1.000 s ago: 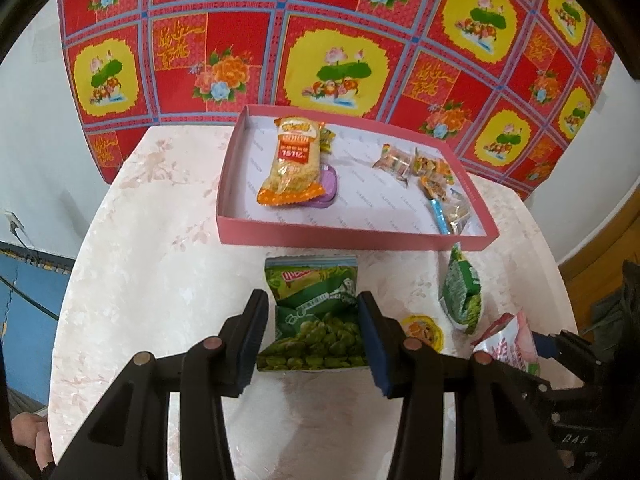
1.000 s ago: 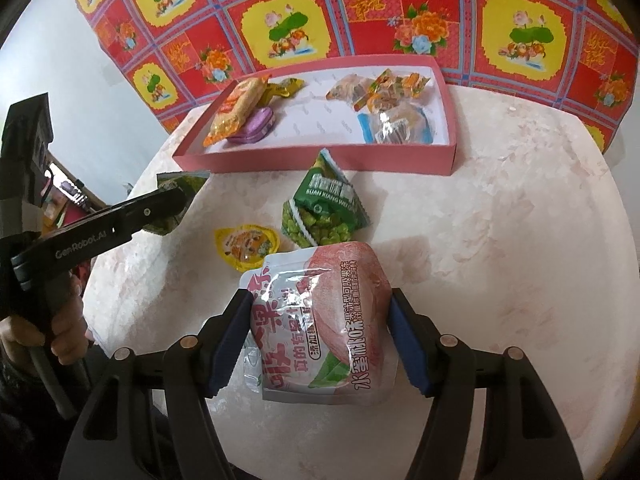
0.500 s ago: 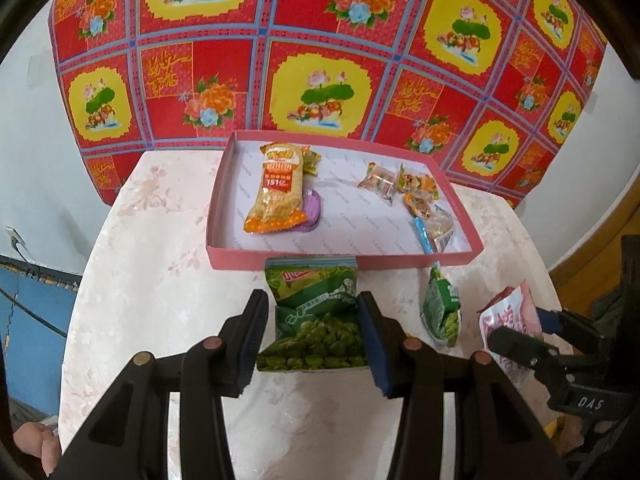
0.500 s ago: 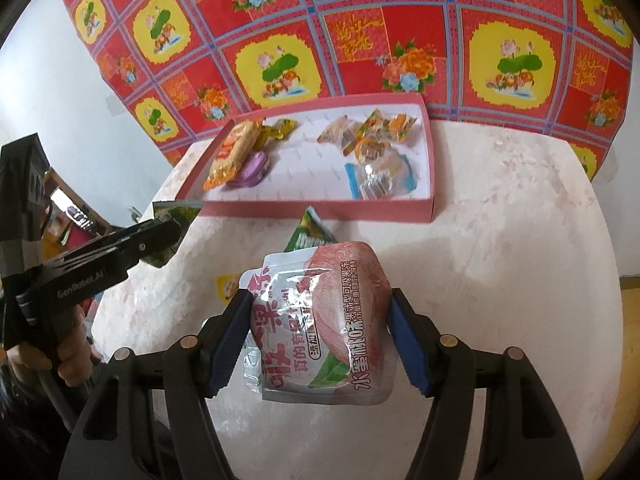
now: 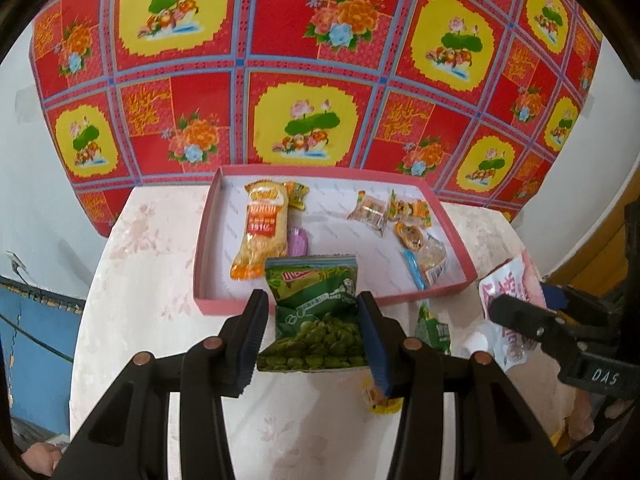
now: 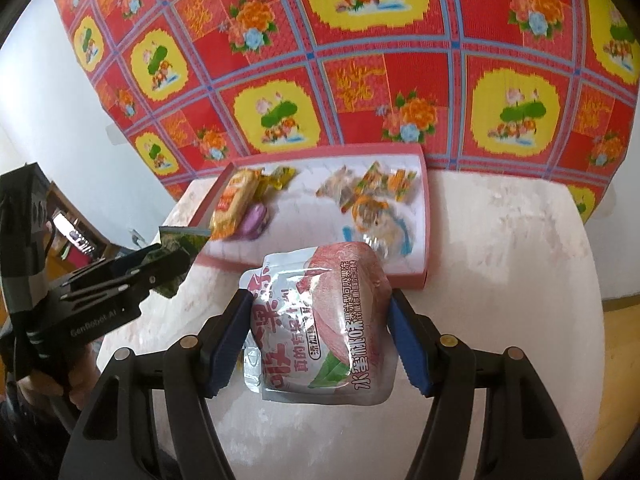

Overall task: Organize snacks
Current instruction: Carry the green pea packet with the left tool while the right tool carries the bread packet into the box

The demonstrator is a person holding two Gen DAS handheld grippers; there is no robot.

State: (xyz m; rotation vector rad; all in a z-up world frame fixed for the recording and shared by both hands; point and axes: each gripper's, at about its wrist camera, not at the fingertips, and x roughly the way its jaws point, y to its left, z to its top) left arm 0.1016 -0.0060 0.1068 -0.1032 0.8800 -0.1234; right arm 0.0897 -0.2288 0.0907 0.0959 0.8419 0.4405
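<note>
Left claw (image 5: 312, 338) around green pea bag (image 5: 316, 320), right claw (image 6: 320, 344) around peach pouch (image 6: 324, 328).

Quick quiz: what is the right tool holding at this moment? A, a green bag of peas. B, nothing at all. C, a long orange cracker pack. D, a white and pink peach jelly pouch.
D: the right tool is shut on the white and pink peach jelly pouch, its blue pads pressing both sides of the pouch above the table.

Left hand-held gripper (image 5: 310, 336) and right hand-held gripper (image 6: 318, 340) — both clamped, tilted downward
</note>
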